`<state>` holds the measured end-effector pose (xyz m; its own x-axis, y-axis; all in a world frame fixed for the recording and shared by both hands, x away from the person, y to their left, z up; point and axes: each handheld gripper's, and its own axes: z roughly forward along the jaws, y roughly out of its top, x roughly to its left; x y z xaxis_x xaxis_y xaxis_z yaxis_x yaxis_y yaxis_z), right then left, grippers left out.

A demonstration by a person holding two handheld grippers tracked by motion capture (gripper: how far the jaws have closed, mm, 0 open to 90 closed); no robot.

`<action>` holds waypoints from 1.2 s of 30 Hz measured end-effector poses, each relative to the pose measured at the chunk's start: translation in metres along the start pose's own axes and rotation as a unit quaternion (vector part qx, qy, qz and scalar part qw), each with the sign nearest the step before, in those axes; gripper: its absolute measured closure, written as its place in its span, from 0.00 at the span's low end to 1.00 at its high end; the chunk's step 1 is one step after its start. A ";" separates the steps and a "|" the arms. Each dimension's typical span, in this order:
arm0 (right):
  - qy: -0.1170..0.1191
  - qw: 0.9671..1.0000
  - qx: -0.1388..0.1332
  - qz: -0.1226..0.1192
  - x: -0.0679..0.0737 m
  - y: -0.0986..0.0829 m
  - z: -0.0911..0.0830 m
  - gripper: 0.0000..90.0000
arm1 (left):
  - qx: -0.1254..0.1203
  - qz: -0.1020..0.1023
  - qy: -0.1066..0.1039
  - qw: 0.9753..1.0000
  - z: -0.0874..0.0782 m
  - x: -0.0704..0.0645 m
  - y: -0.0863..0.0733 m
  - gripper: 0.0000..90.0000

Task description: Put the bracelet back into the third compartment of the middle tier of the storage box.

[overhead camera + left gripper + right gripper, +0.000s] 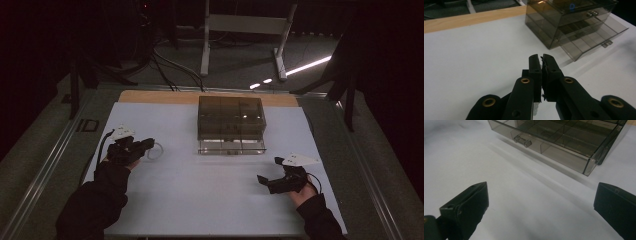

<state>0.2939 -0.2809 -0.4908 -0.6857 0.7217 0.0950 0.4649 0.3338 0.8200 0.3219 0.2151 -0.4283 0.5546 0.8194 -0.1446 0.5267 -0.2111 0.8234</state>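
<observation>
High view first: spotted a smoked, see-through drawer box [230,112] at the middle of the white worktop [200,195], its bottom drawer [231,146] pulled out toward the near side. Found the left hand-held gripper [147,144] well off to the box's left, just beside a small white loop [157,151] lying on the worktop. Caught the right hand-held gripper [261,180] near the front right, apart from the drawer.

Over to the left gripper view: saw the jaws pressed together, with nothing clearly pinched between them. Could not tell about the pale speck under them. Noted the drawer box [564,22] up ahead to the right, drawer [594,37] jutting out.

On to the right gripper view: saw the jaws spread wide with bare worktop between them, aimed at the open drawer [564,152] and its little clear handle [522,140].

Judged the step as work at the open drawer, not yet engaged. Next, probably: needed to carry the right hand-held gripper forward, level with the drawer front, squared up to the handle, then to push or pinch gently without shoving the light box.
</observation>
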 end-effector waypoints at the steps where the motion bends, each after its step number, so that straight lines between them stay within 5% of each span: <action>1: 0.000 1.000 0.000 0.000 0.000 0.000 0.000 0.00 | 0.000 0.002 -0.001 1.000 0.000 -0.001 0.001 0.99; 36: 0.002 1.000 -0.002 -0.002 0.001 0.001 -0.001 0.00 | -0.018 0.028 -0.097 0.995 0.026 -0.037 0.029 0.99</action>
<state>0.2933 -0.2801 -0.4895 -0.6900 0.7177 0.0938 0.4597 0.3344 0.8227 0.3332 0.1647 -0.4130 0.6983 0.6880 -0.1976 0.4691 -0.2313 0.8523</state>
